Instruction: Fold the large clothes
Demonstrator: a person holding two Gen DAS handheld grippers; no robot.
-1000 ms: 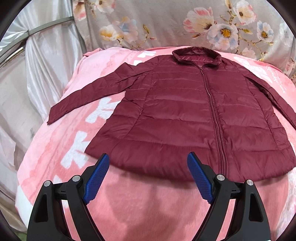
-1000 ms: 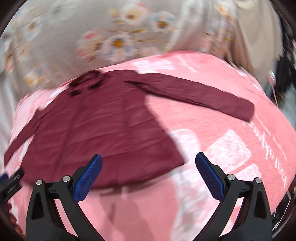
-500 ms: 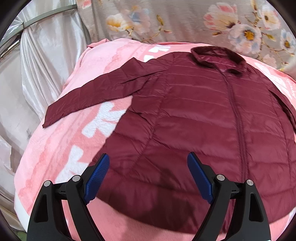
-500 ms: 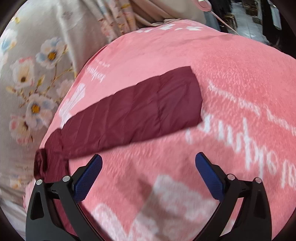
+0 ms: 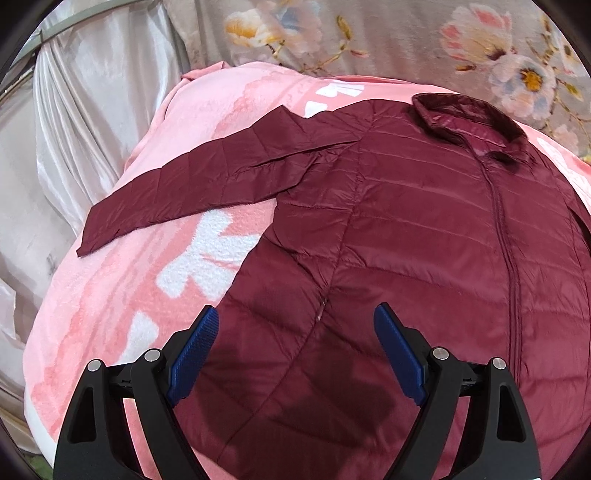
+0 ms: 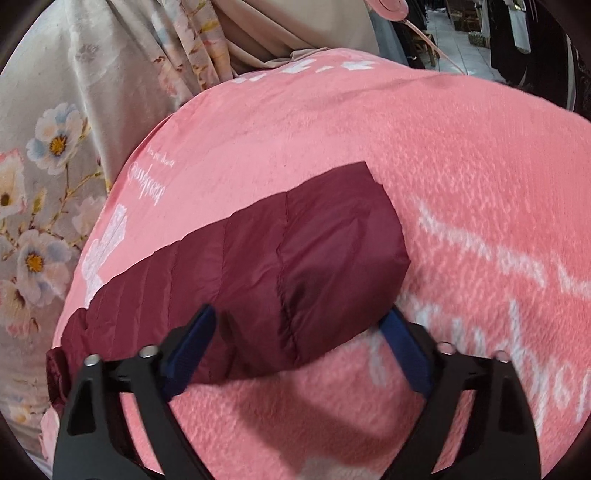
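Flat on the pink blanket (image 5: 110,295) lies a maroon quilted jacket (image 5: 424,240), front up, zipped, collar toward the far edge by the flowered curtain (image 5: 369,33). One sleeve (image 5: 207,177) stretches toward the blanket's left edge, beside pale satin drapery (image 5: 92,110). The left gripper (image 5: 293,332) hovers over the jacket's lower body with its blue pads spread wide and nothing caught between them. Over at the blanket's right side, the right gripper (image 6: 299,332) straddles the other sleeve's cuff (image 6: 332,258) (the fabric sits between the pads); its jaws are closing, though the pads do not yet visibly pinch the cloth.
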